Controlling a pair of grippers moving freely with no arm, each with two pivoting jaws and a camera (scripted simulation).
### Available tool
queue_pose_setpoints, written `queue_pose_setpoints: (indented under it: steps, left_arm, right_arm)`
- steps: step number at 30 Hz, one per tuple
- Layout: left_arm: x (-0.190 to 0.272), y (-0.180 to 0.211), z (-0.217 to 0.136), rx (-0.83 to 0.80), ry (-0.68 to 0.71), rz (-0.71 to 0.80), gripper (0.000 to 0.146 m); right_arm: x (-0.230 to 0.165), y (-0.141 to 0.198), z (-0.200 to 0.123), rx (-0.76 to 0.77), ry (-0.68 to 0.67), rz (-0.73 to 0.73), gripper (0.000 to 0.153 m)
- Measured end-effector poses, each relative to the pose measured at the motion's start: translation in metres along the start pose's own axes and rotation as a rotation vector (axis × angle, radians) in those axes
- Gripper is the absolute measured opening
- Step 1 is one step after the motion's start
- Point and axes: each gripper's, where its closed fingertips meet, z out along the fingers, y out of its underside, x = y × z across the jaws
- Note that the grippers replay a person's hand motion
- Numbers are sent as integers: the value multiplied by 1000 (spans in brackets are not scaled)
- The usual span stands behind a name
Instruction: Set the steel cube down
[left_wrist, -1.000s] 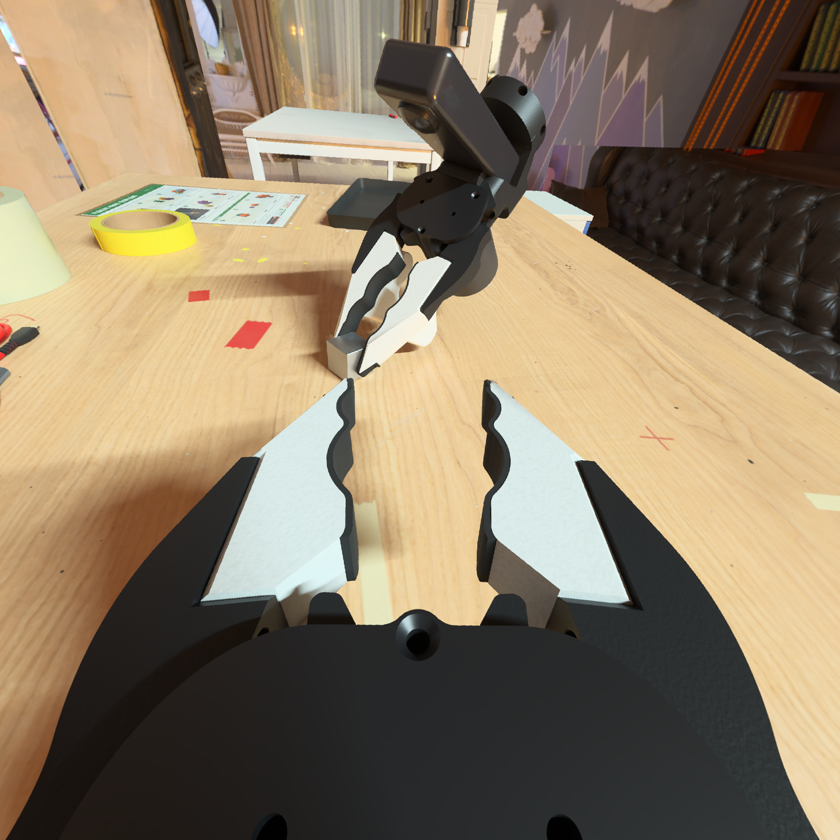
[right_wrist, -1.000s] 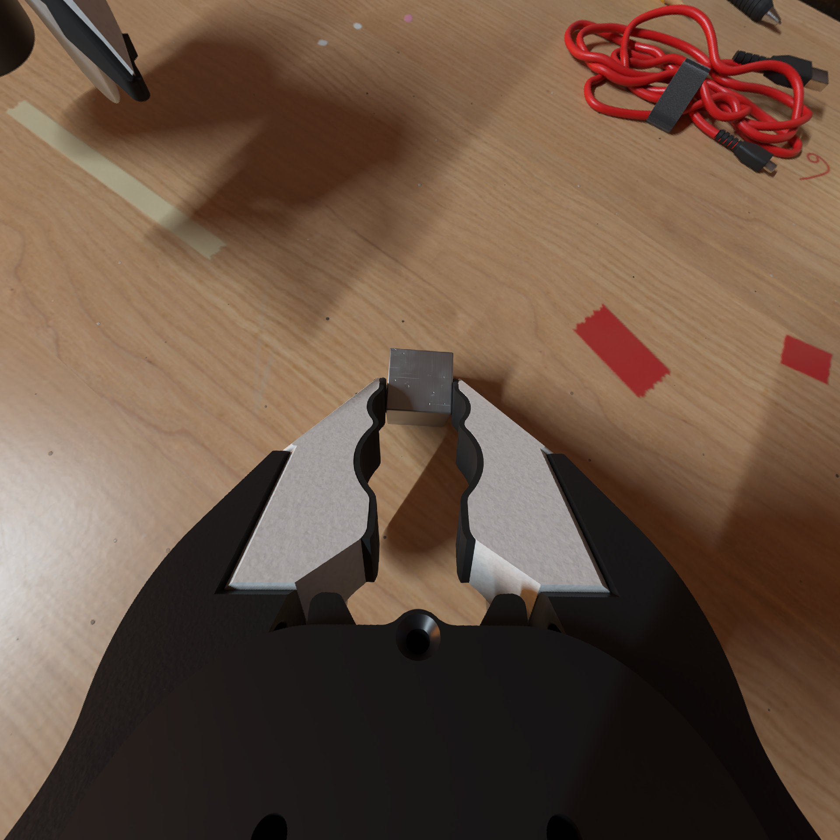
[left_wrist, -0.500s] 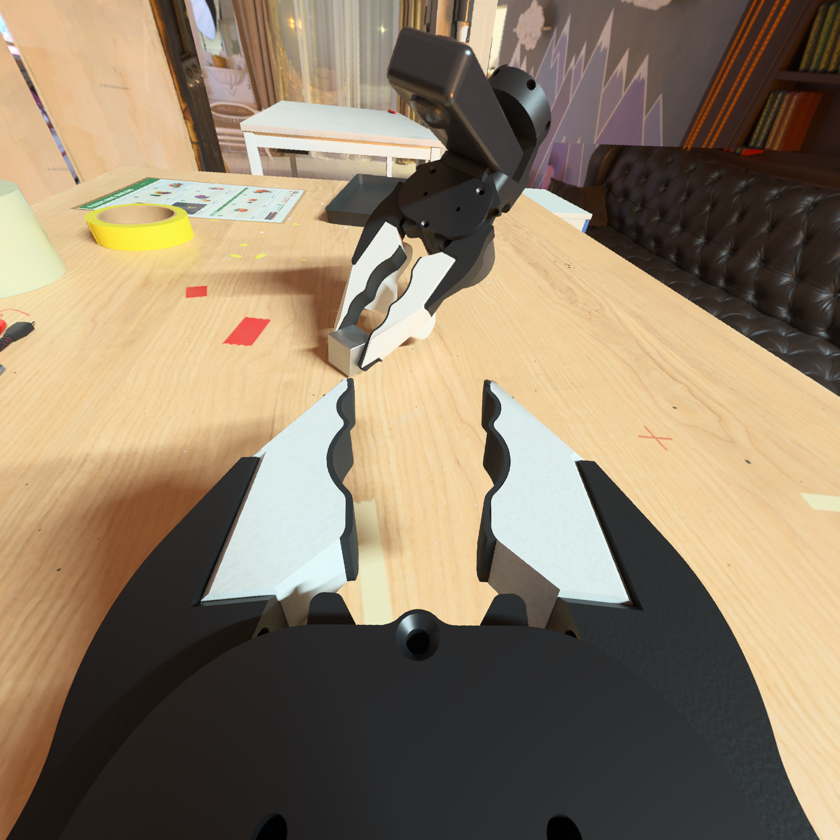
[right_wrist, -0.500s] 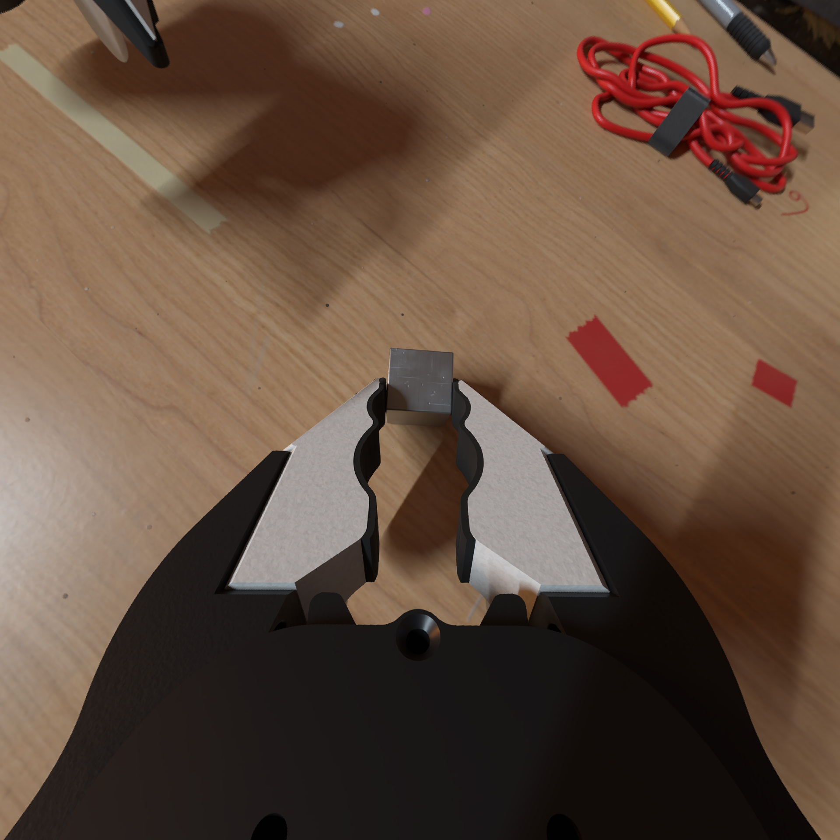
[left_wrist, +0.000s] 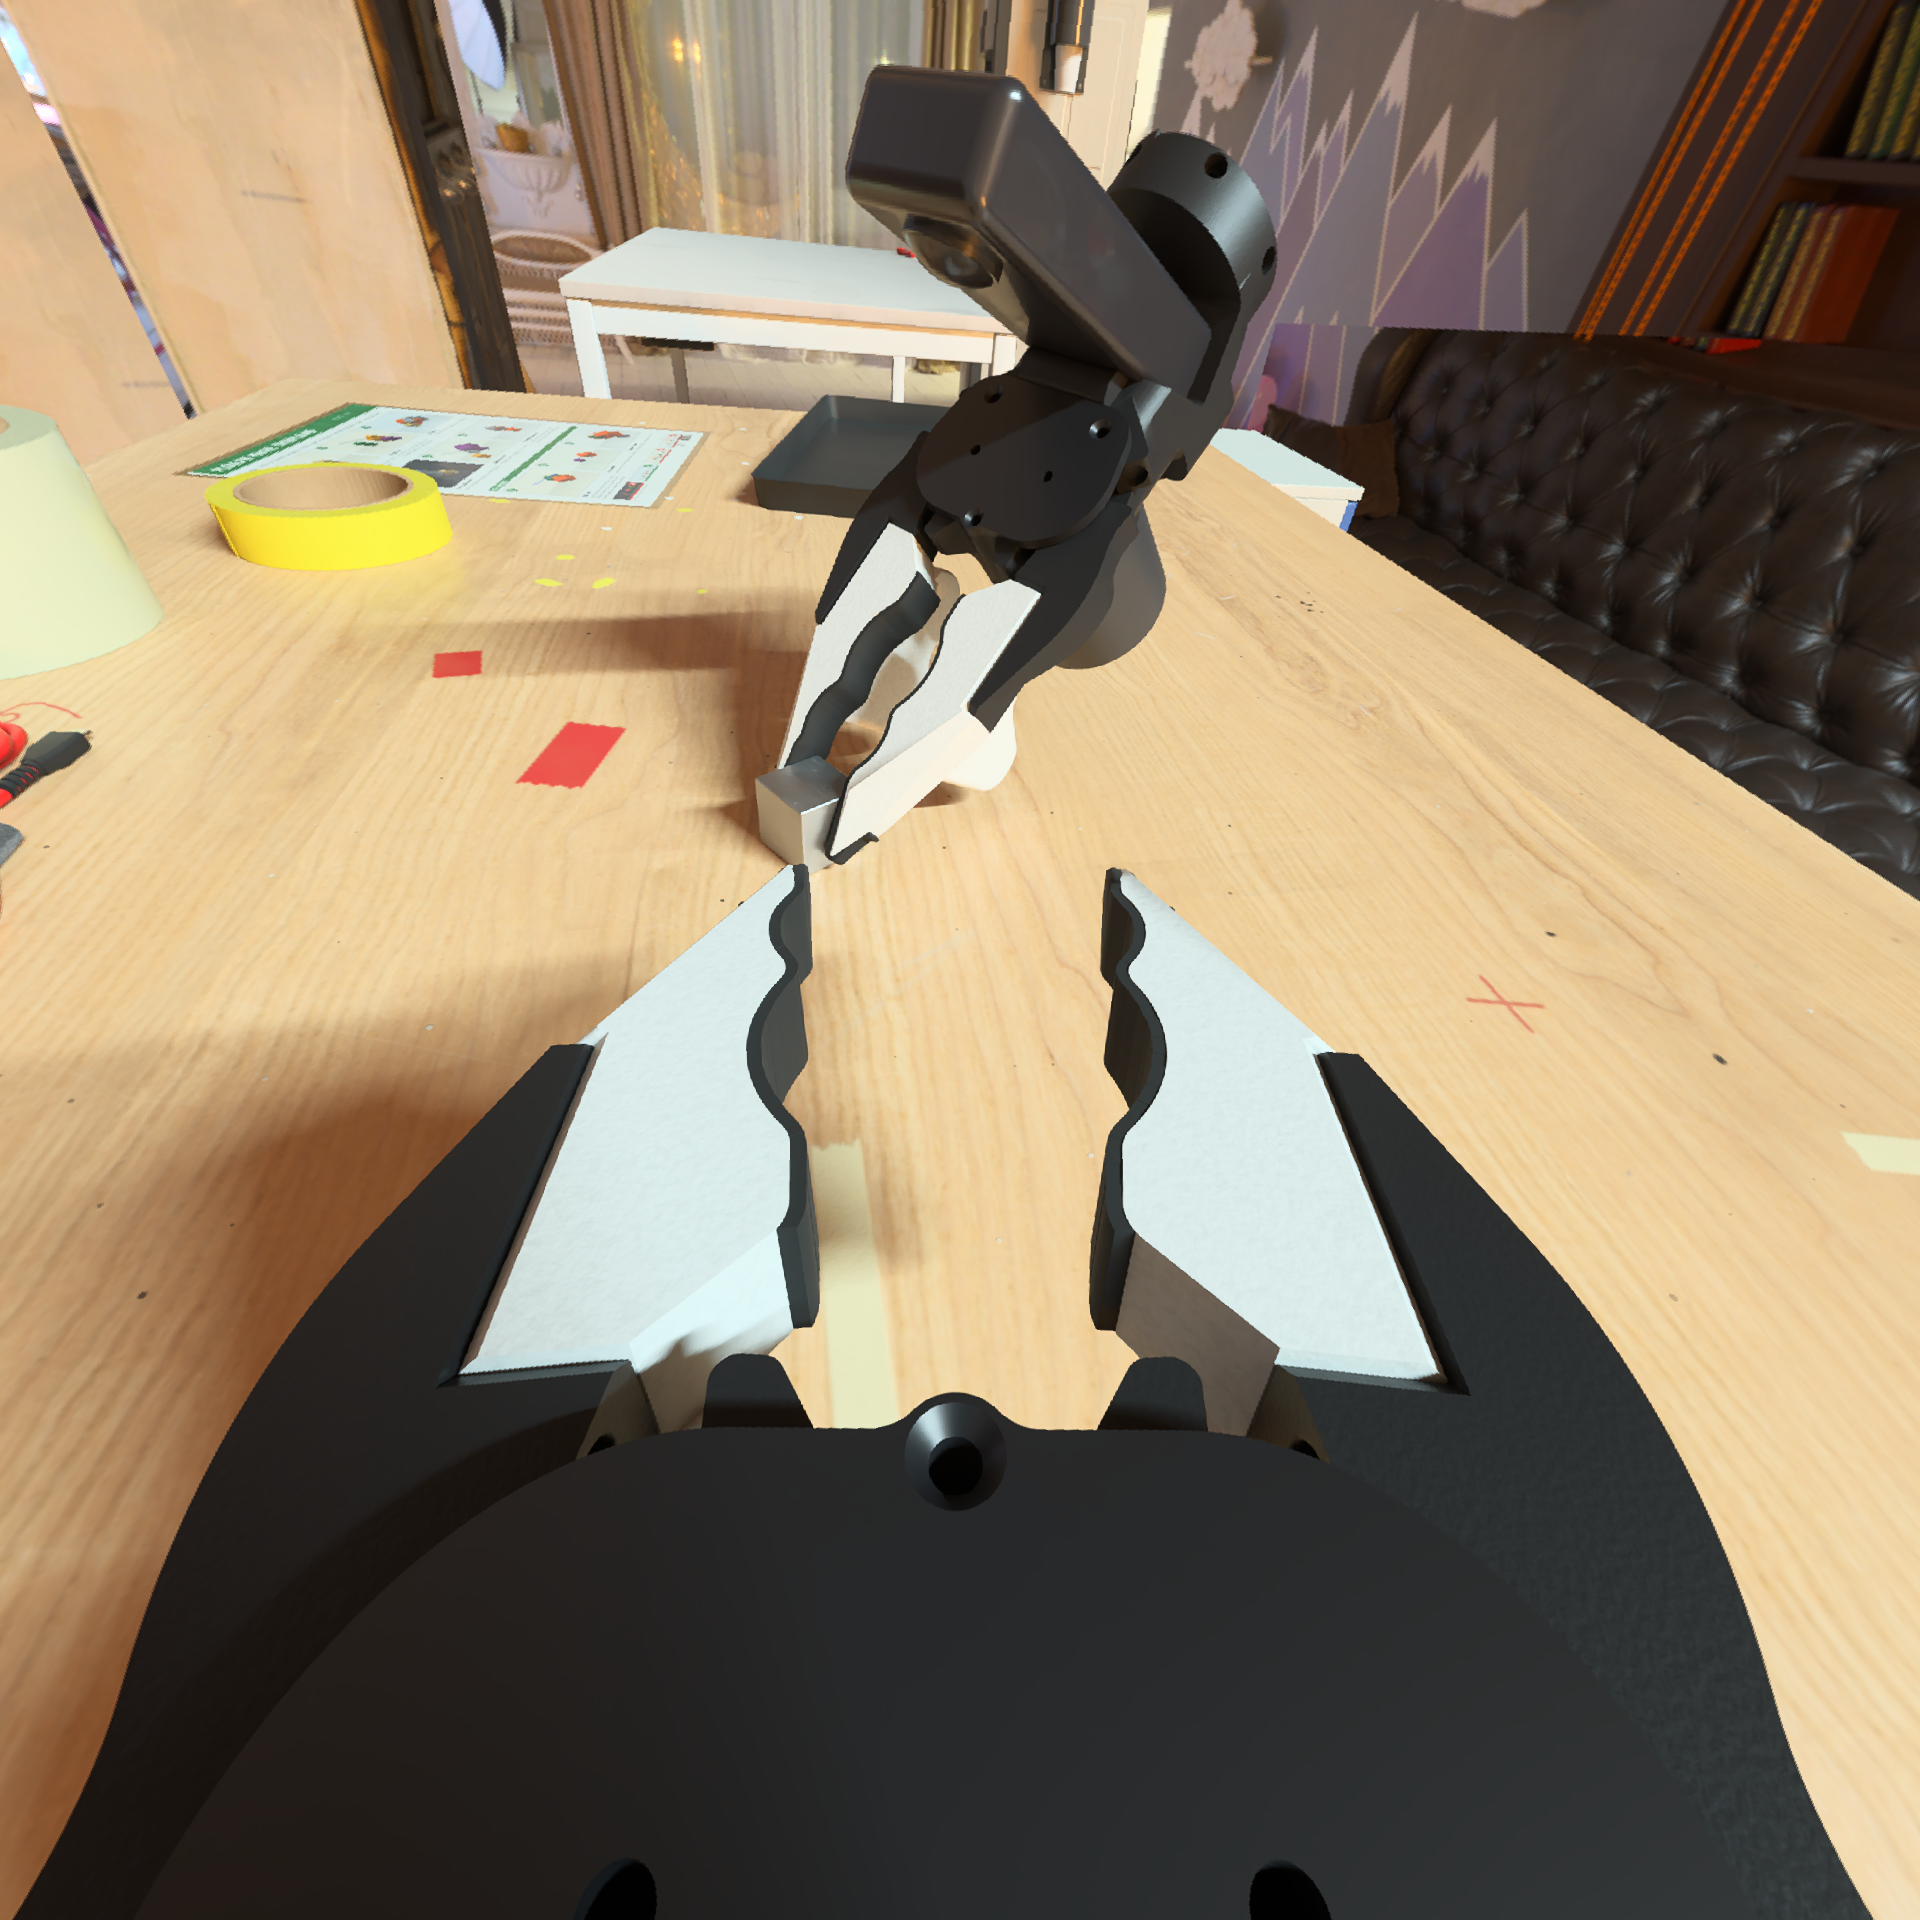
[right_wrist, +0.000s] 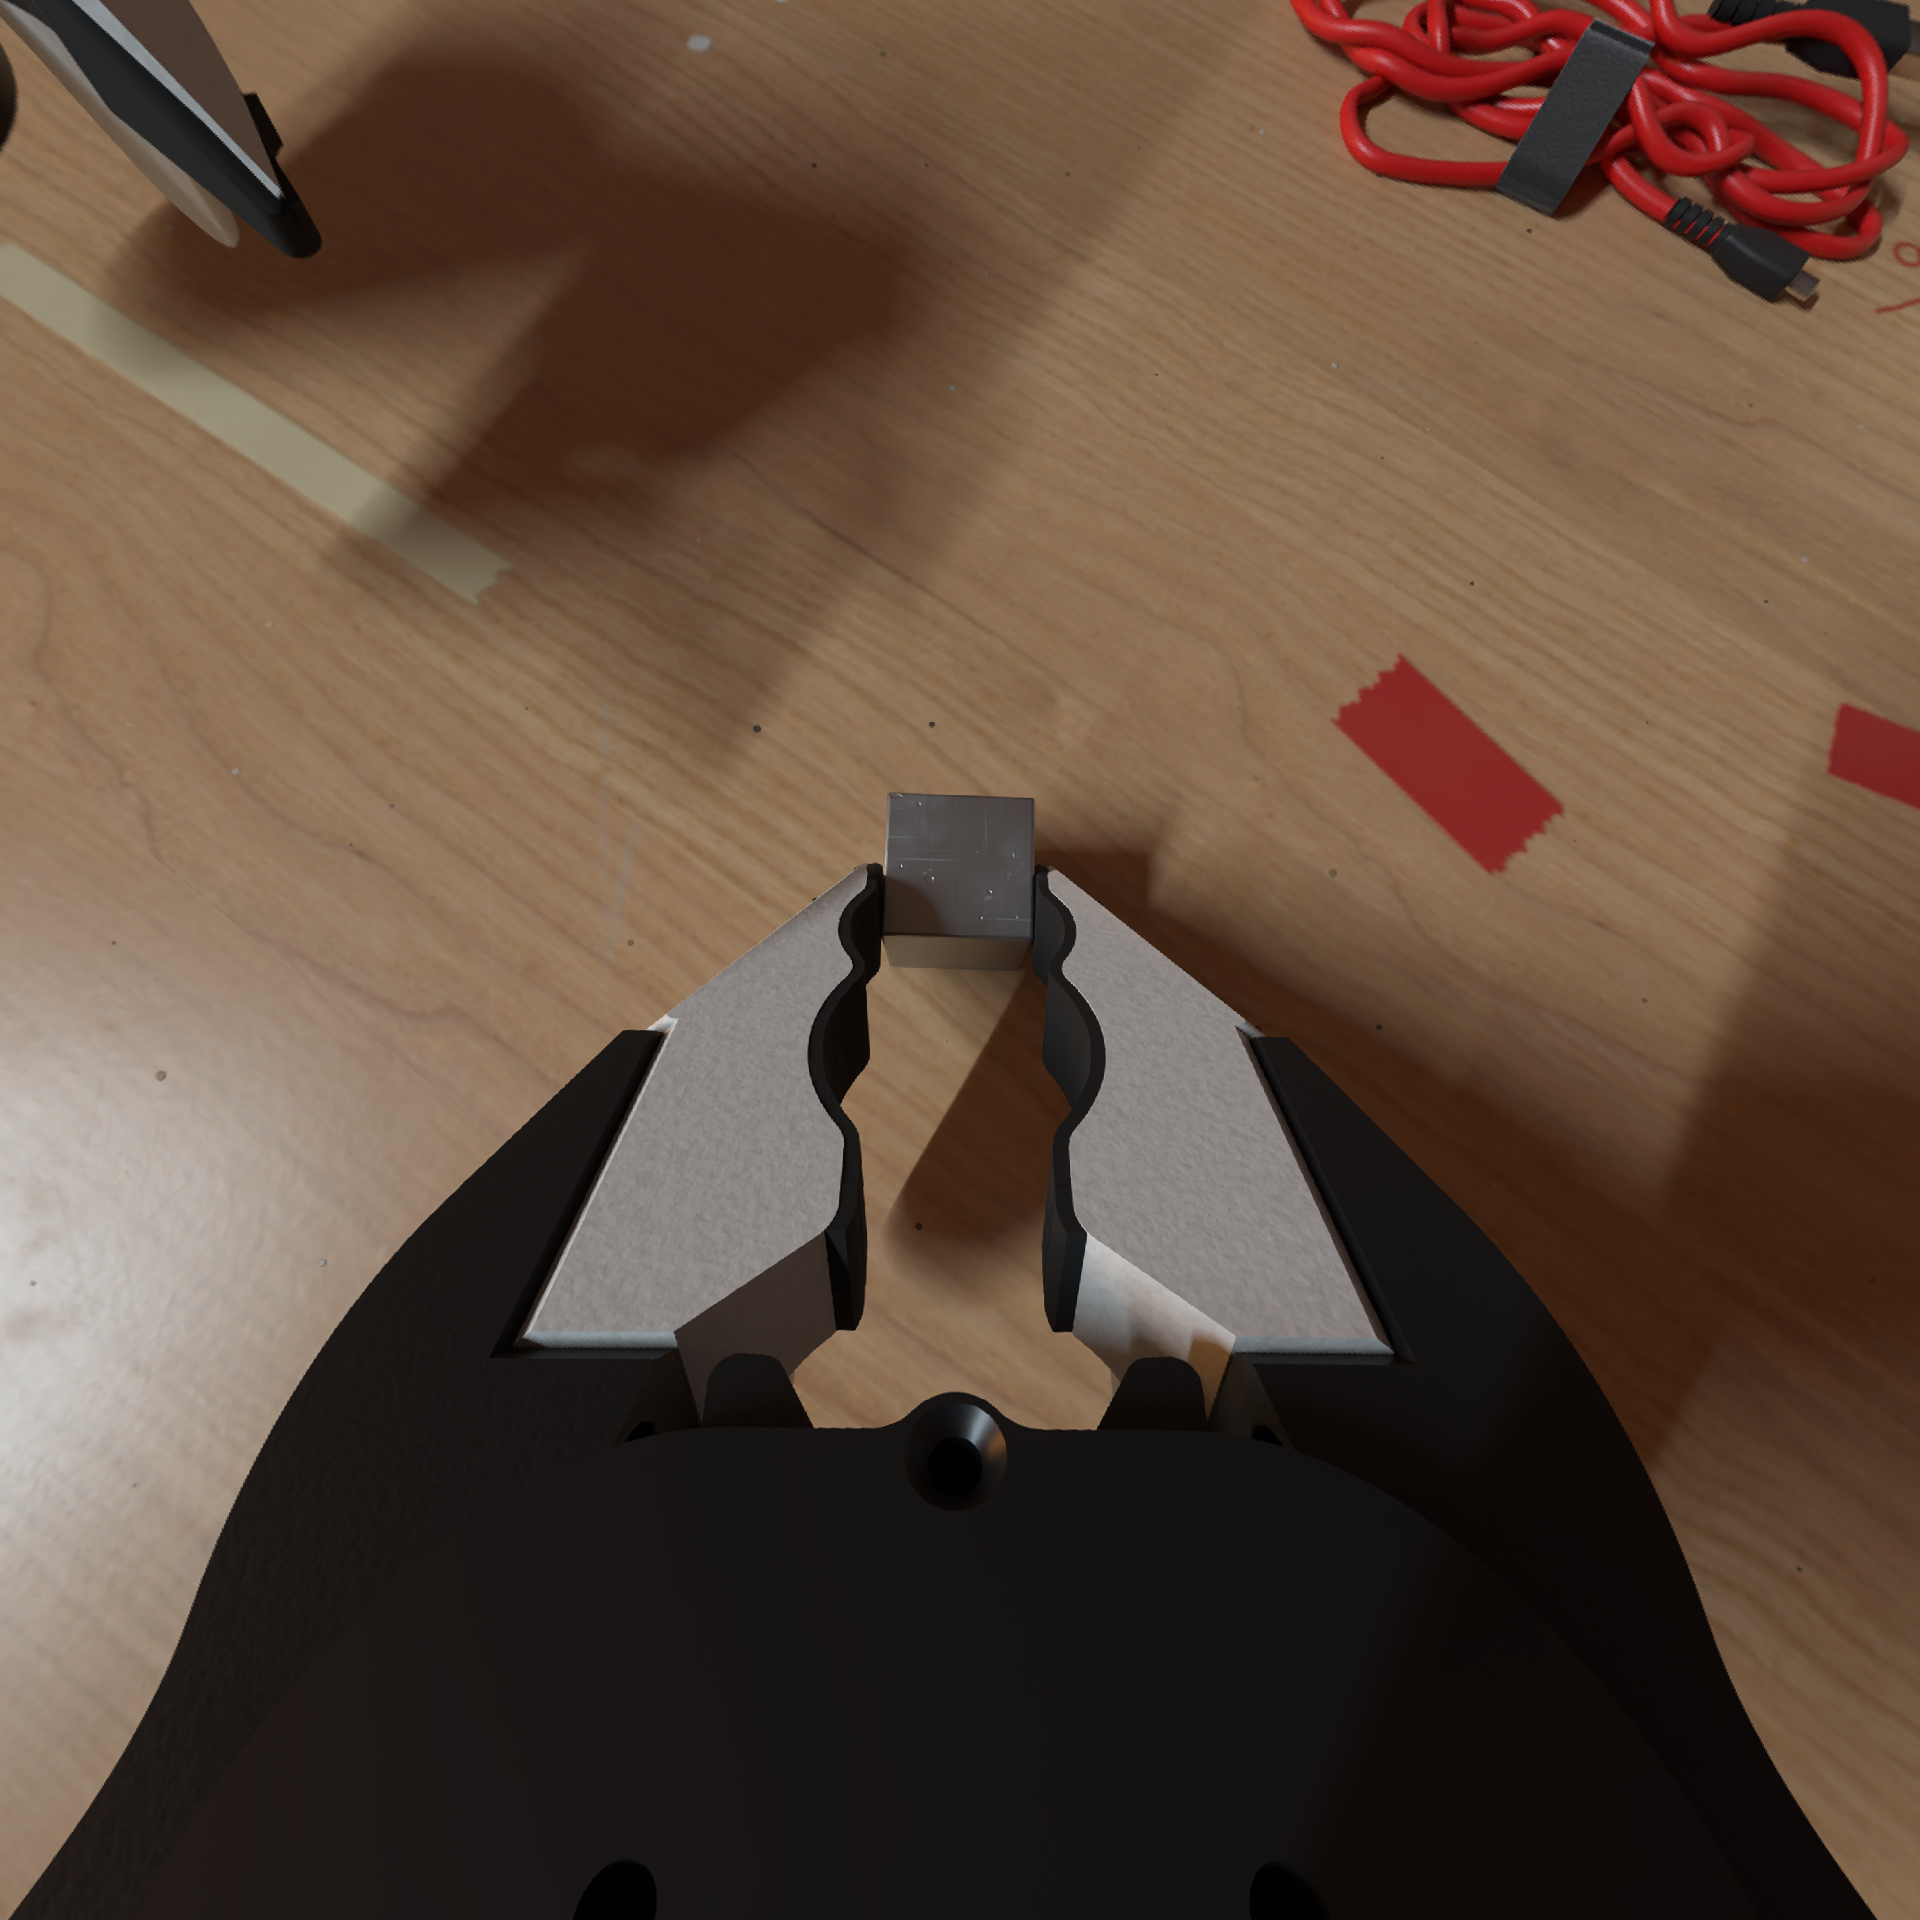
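The steel cube (right_wrist: 961, 852) is a small grey metal block gripped between the fingertips of my right gripper (right_wrist: 958, 883), which is shut on it. In the left wrist view the right gripper (left_wrist: 831, 831) points steeply down and holds the cube (left_wrist: 792, 821) at or just above the wooden table (left_wrist: 1299, 831); I cannot tell if it touches. My left gripper (left_wrist: 956, 883) is open and empty, low over the table, with its tips just short of the cube. One of its fingers (right_wrist: 197, 145) shows at the top left of the right wrist view.
A yellow tape roll (left_wrist: 327, 514), a printed sheet (left_wrist: 457, 452), a dark tray (left_wrist: 821, 457) and a cream cone (left_wrist: 52, 561) stand at the back and left. A red cable (right_wrist: 1621, 114), red tape marks (right_wrist: 1449, 764) and a masking tape strip (right_wrist: 249, 426) lie nearby. A black sofa (left_wrist: 1662, 582) lies beyond the table's right edge.
My right gripper has shifted and tilted slightly with the cube still held at about the same spot. My left gripper has stayed open and almost still.
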Motion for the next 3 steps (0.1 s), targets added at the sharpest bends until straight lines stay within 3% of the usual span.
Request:
queue_pose_setpoints:
  steps: [3]
  left_arm:
    - [0, 0, 0, 0, -1, 0, 56]
  right_arm:
    - [0, 1, 0, -24, 21, -9, 28]
